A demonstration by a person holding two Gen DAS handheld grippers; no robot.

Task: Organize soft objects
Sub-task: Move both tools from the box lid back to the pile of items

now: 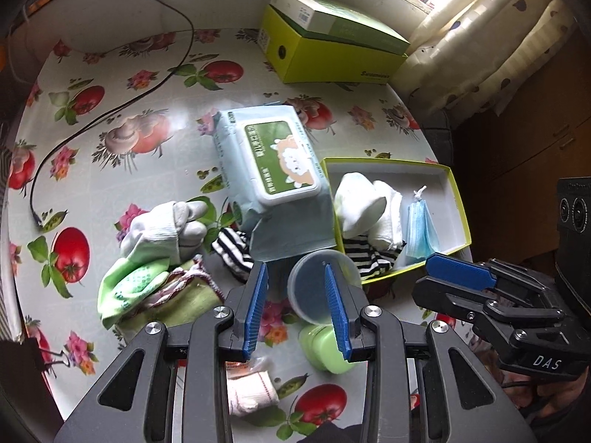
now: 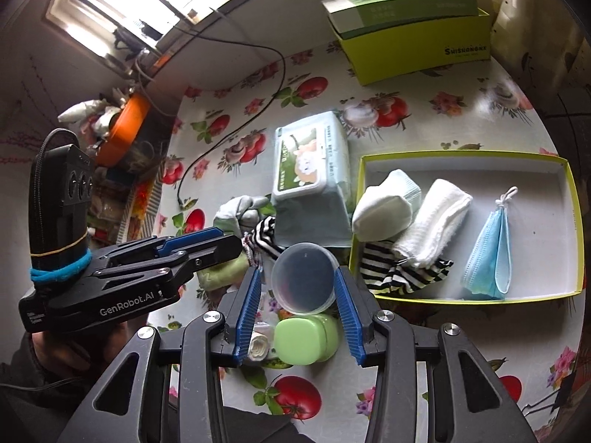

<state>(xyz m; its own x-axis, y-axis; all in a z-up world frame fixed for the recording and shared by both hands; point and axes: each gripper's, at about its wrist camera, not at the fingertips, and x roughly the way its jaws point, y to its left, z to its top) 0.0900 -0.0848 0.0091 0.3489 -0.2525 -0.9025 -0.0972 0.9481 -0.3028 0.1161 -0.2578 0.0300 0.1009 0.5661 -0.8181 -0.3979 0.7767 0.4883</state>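
Observation:
A yellow-green open box (image 2: 576, 221) (image 1: 461, 206) holds a white sock (image 2: 380, 210), a rolled white towel (image 2: 436, 221) and a blue face mask (image 2: 487, 254). A striped sock (image 2: 402, 273) hangs over its near wall. Left of the box lie a wet-wipes pack (image 1: 273, 170), a second striped sock (image 1: 232, 251), a grey glove (image 1: 166, 221) and a green cloth (image 1: 147, 288). My left gripper (image 1: 294, 265) hovers open over the table by a clear round tub (image 1: 310, 295). My right gripper (image 2: 297, 268) is open above the same tub (image 2: 303, 280), gripping nothing.
A green soap case (image 2: 306, 339) and a white bandage roll (image 1: 251, 391) lie near the front edge. At the back stands a yellow-green carton (image 1: 332, 55) with a flat box on top. A black cable (image 1: 110, 110) crosses the flowered tablecloth. A curtain (image 1: 498, 37) hangs at the right.

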